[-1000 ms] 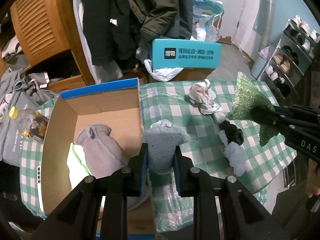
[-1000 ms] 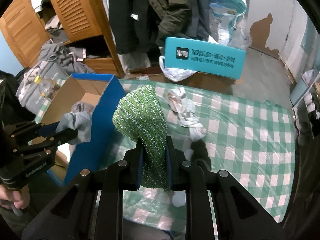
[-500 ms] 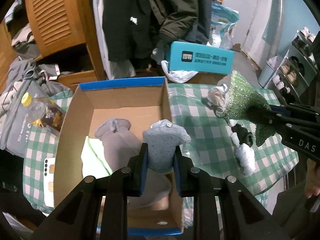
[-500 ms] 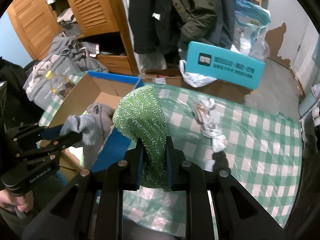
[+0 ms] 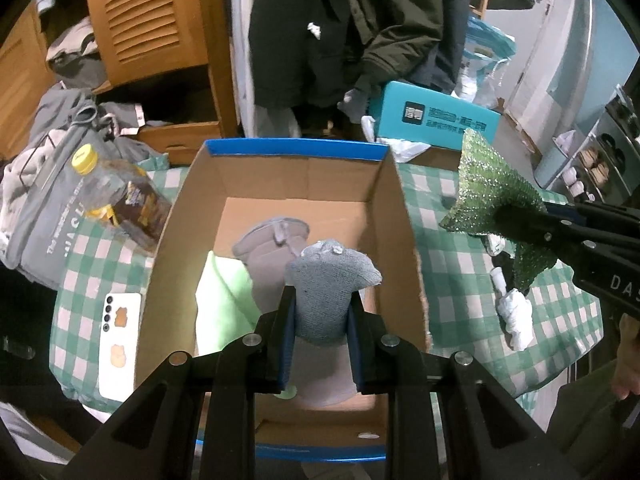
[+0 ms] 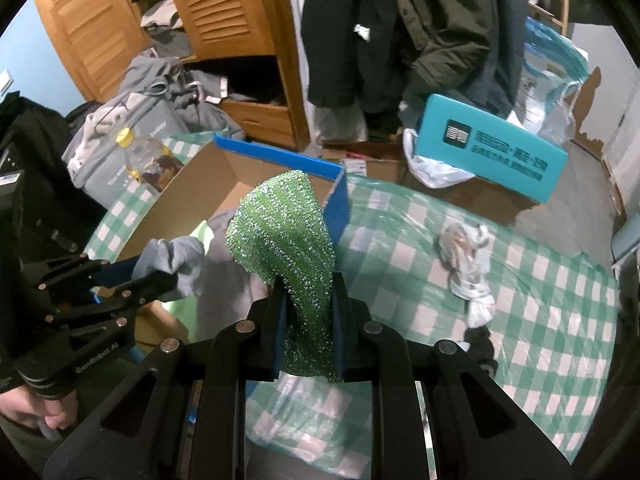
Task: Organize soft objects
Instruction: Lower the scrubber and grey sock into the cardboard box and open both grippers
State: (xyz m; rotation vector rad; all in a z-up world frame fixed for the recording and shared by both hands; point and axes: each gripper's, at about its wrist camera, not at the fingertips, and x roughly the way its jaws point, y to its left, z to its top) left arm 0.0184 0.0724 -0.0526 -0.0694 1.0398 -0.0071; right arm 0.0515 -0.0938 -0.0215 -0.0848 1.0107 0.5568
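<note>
My left gripper is shut on a grey sock and holds it above the open cardboard box with a blue rim. A grey cloth item and a light green cloth lie inside the box. My right gripper is shut on a sparkly green cloth, held just right of the box; it also shows in the left wrist view. Rolled white and black socks and a crumpled white-grey bundle lie on the green checked tablecloth.
A bottle with a yellow cap and a phone lie left of the box. A teal box stands behind the table. Hanging coats, a wooden wardrobe and piled grey clothes are behind.
My left gripper has carried the grey sock from over the tablecloth leftward to above the box. My right gripper has moved left toward the box with the green cloth.
</note>
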